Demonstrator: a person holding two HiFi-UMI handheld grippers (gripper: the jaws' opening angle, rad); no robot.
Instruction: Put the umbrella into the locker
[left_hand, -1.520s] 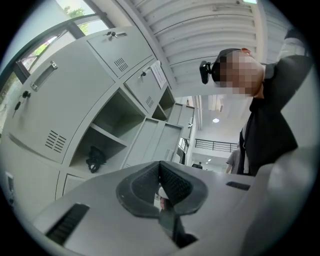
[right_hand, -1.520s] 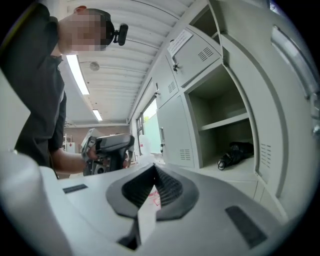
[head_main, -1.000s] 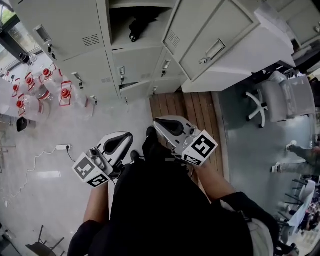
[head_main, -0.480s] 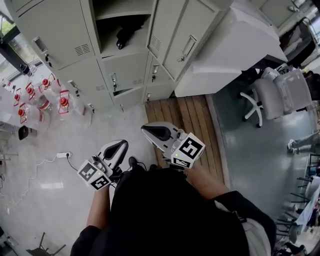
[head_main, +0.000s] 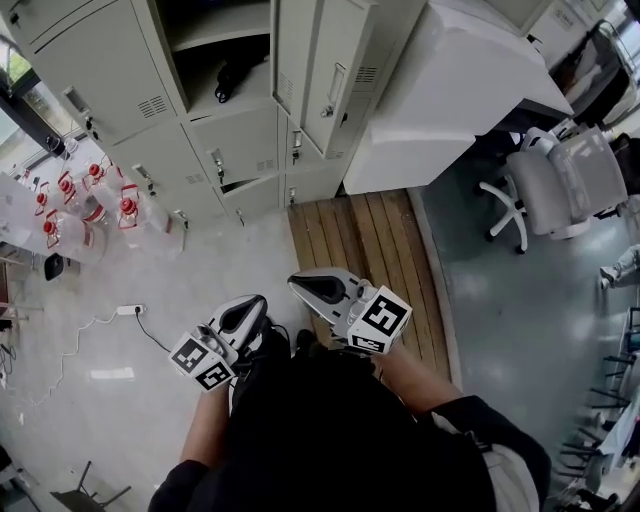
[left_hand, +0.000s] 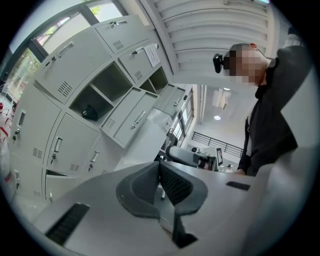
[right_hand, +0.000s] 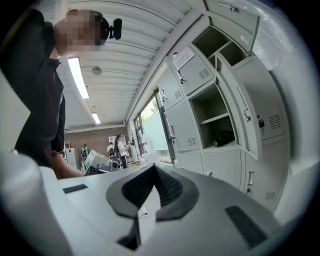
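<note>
Umbrella (head_main: 228, 80) looks already in – a dark bundle lying on the open locker (head_main: 243, 103) shelf. Left gripper (left_hand: 160, 166) & right gripper (right_hand: 153, 169): fingers together, nothing btwn, well apart from it. Prob. only the door (head_main: 335, 60) left to shut.

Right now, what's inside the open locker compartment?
A black umbrella lies on the floor of the open locker compartment. The upper shelf looks bare. The shadowed back behind the umbrella is too dark to check.
</note>
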